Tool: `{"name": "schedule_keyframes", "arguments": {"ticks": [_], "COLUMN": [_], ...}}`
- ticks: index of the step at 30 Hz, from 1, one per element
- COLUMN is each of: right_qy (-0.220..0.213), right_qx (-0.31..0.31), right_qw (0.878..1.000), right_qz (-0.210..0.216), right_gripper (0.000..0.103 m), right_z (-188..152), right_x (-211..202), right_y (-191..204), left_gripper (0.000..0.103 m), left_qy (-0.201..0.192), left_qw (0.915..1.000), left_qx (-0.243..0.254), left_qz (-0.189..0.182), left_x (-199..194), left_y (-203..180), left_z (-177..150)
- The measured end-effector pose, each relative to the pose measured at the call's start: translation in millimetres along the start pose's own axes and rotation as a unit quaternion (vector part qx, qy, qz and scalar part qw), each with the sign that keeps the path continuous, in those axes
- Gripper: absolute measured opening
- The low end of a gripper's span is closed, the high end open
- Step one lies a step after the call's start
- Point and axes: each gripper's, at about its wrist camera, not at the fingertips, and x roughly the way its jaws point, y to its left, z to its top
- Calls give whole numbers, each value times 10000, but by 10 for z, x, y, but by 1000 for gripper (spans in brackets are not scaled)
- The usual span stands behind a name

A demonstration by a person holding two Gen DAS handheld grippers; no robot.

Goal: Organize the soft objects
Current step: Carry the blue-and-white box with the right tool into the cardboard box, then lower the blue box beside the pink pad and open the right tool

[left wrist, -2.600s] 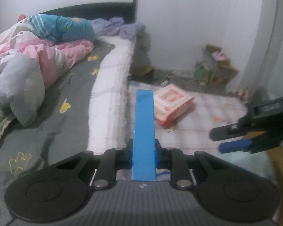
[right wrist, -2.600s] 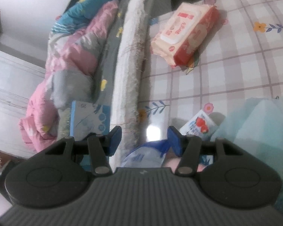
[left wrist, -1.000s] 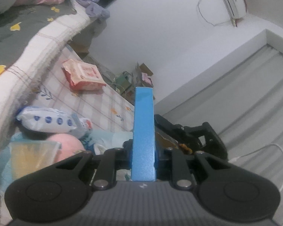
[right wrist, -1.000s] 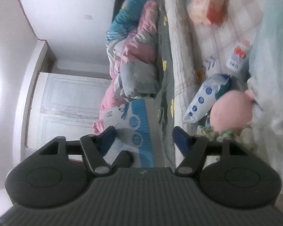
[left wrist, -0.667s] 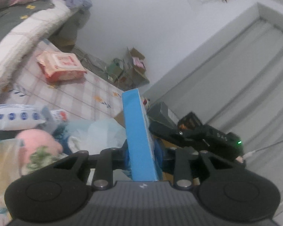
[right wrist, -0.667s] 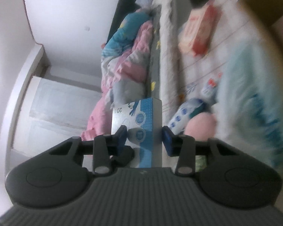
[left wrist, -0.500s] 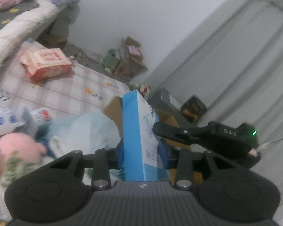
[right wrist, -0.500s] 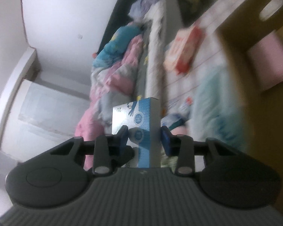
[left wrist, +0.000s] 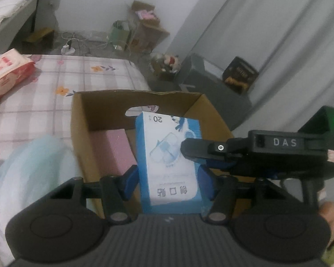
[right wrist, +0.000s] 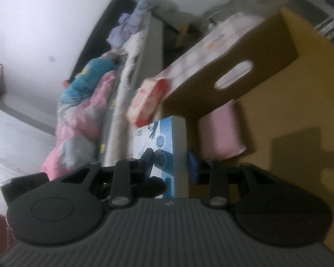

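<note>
Blue-and-white carton (left wrist: pixel 169 166) sits between both grippers, held above the open cardboard box (left wrist: pixel 78 120). Printed face up in the left wrist view, text upside down, "20" near the far end.

Left gripper (left wrist: pixel 168 178): jaws opening. Blue fingers (left wrist: pixel 130 179) flank the carton's wide face; a thin gap shows on the left side, the right side looks just beside the carton edge. Not clamping as far as I can see.

Right gripper (right wrist: pixel 170 163): jaws closing across the carton's narrow grey side (right wrist: pixel 180 153). Left pad sits against the printed face, right blue pad (right wrist: pixel 192 166) is right at the grey edge. Reads as clamped on the carton. In the left wrist view its black finger (left wrist: pixel 202 150) comes in from the right and lies across the carton's face.

Box interior: pink pack (left wrist: pixel 114 153) lies on the floor of the box against the left wall, below the hand-hole cutout (left wrist: pixel 142 110). Same pink pack (right wrist: pixel 220 133) shows in the right wrist view just beyond the carton.

Outside the box: checked floral sheet (left wrist: pixel 55 82), red-and-white wipes pack (left wrist: pixel 4 73) at far left, pale blue fabric (left wrist: pixel 31 160) just beside the box's left wall. Bed with a pink and blue quilt (right wrist: pixel 82 104) is in the background of the right wrist view, blurred.
</note>
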Motion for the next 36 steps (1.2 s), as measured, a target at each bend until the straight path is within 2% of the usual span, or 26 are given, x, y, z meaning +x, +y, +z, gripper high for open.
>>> {"name": "schedule_keyframes", "arguments": {"ticks": [3, 7, 10, 17, 22, 28, 32, 36], "right_qy": [27, 131, 128, 228, 228, 317, 669, 1069], "right_qx": [-133, -352, -561, -633, -677, -873, -771, -428], "right_qw": [9994, 9969, 9928, 9847, 9848, 9852, 9807, 9749], "right_qz": [-321, -689, -1050, -1608, -1583, -1440, -1665, -1907], "right_gripper": [29, 28, 28, 28, 29, 30, 30, 30], "right_z": [218, 455, 631, 904, 785, 439, 239, 68], "right_x": [99, 254, 416, 782, 675, 308, 286, 442], "right_y": [-127, -244, -338, -657, -624, -400, -451, -667], "left_gripper": [58, 69, 71, 73, 77, 87, 89, 90], "left_qy": [87, 170, 214, 252, 79, -277, -513, -706], "left_qw": [9996, 9990, 9983, 9981, 9982, 9982, 9972, 9956], "left_qx": [193, 206, 167, 50, 95, 142, 118, -4], "left_qz": [205, 351, 508, 566, 593, 509, 534, 617], "left_x": [232, 461, 627, 639, 406, -60, -399, -730], "left_y": [-98, -131, -113, -30, -28, -27, 30, 178], "left_z": [132, 268, 356, 425, 445, 412, 311, 135]}}
